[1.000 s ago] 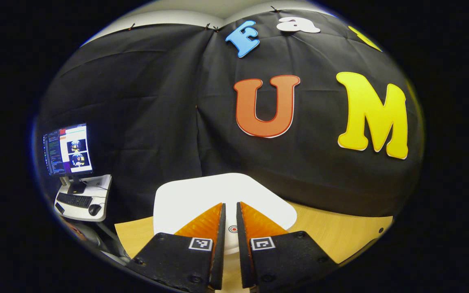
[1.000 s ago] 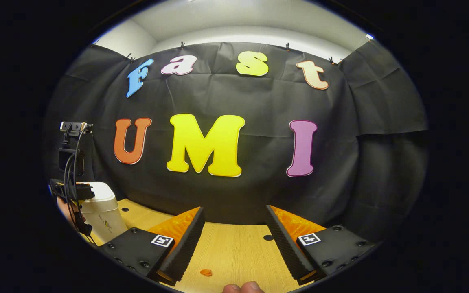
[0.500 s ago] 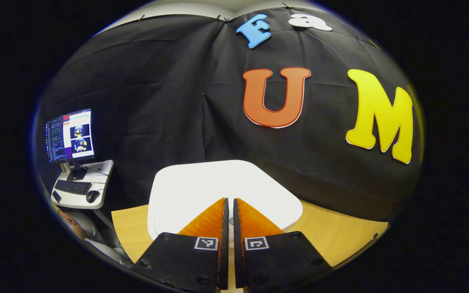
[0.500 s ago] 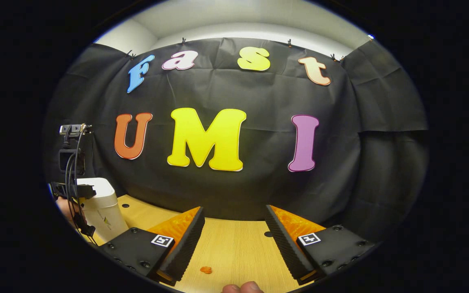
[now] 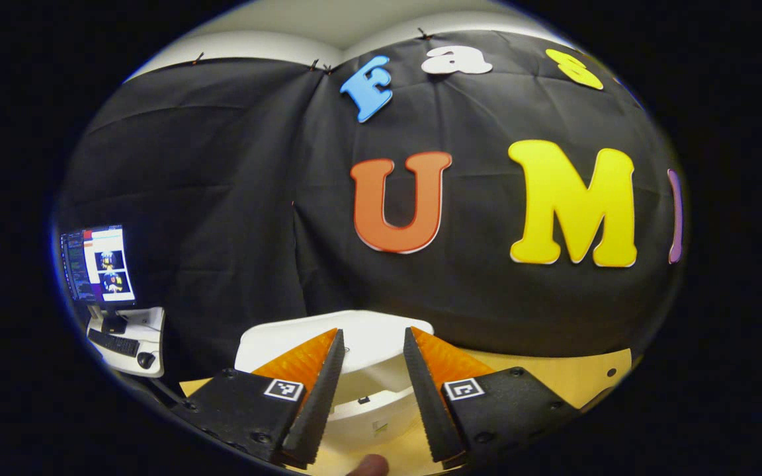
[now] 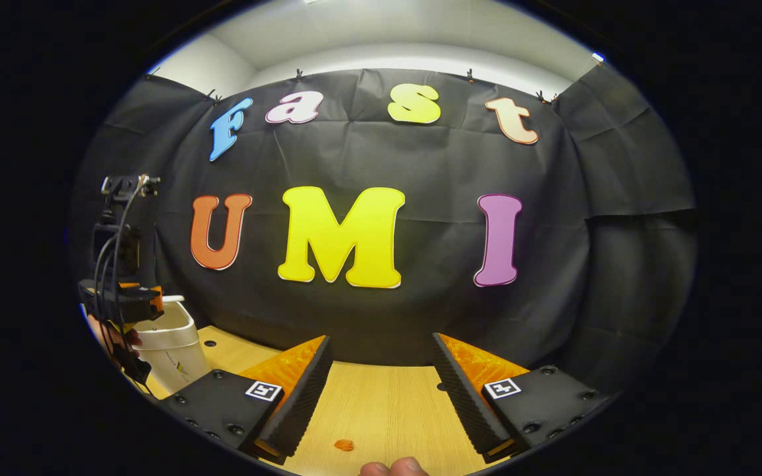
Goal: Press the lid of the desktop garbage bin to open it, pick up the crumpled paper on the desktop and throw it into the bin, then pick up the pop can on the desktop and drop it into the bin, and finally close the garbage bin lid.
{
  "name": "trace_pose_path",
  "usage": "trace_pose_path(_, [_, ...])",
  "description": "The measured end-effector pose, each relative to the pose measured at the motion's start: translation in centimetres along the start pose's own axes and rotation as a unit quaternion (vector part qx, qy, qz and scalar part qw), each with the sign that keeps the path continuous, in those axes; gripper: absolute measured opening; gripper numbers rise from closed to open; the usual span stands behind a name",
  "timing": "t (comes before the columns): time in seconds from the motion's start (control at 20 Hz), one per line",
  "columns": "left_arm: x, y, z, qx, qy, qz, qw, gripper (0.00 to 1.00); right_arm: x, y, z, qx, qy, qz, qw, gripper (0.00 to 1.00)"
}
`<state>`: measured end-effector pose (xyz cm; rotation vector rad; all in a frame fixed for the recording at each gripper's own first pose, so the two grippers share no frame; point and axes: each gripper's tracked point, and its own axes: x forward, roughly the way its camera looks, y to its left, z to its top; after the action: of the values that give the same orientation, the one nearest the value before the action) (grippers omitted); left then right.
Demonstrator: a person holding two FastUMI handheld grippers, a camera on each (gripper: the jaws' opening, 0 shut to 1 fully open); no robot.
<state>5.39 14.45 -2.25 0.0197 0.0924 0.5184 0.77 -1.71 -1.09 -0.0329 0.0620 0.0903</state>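
Note:
The white desktop bin (image 5: 368,403) stands right under my left gripper (image 5: 374,330), which is open and holds nothing. The bin's lid (image 5: 354,327) is tipped up behind the fingertips, and the rim and inner wall show between the fingers. In the right gripper view the same bin (image 6: 172,350) sits at the far left on the wooden table (image 6: 381,410) with its top open. The left gripper (image 6: 123,301) hangs just above its rim, held by a hand. My right gripper (image 6: 381,338) is open over bare table, well right of the bin.
A small orange scrap (image 6: 343,445) lies on the table near my right fingers. A person's fingertip (image 6: 394,467) shows at the bottom edge. Beyond the table's left end, a side desk (image 5: 126,337) carries a monitor (image 5: 98,264) and keyboard. Black cloth walls close the back.
My left gripper was shut and low on the closed lid; it has since lifted and opened, and the lid has sprung up. The right gripper has barely moved.

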Motion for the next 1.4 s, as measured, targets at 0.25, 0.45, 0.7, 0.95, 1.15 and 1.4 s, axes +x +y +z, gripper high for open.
trace_pose_path(0.25, [-1.5,-4.1,0.9,-0.03,-0.01,-0.096,0.995,0.91,-0.2,0.1,0.3,0.005,-0.011,0.003,1.0,0.92])
trace_pose_path(0.45, [-5.1,-5.5,1.4,-0.022,-0.026,-0.155,0.987,0.96,-0.4,-0.7,-0.3,0.01,-0.009,-0.003,1.0,0.92])
trace_pose_path(0.7, [-9.1,-7.9,1.1,0.0,-0.048,-0.216,0.975,0.96,-0.4,-0.8,-2.3,0.007,0.009,-0.001,1.0,0.94])
trace_pose_path(0.95, [-13.1,-10.3,-0.5,0.012,-0.048,-0.272,0.961,0.96,-0.6,-0.7,-5.7,0.006,0.038,0.014,0.999,0.95])
trace_pose_path(1.15, [-14.4,-10.2,-2.3,0.014,-0.029,-0.274,0.961,0.96,-0.3,-0.4,-9.8,0.01,0.076,0.033,0.996,0.95])
trace_pose_path(1.4, [-15.3,-9.5,-3.0,0.025,-0.019,-0.275,0.961,0.96,0.0,0.8,-16.4,-0.004,0.142,0.072,0.987,0.95])
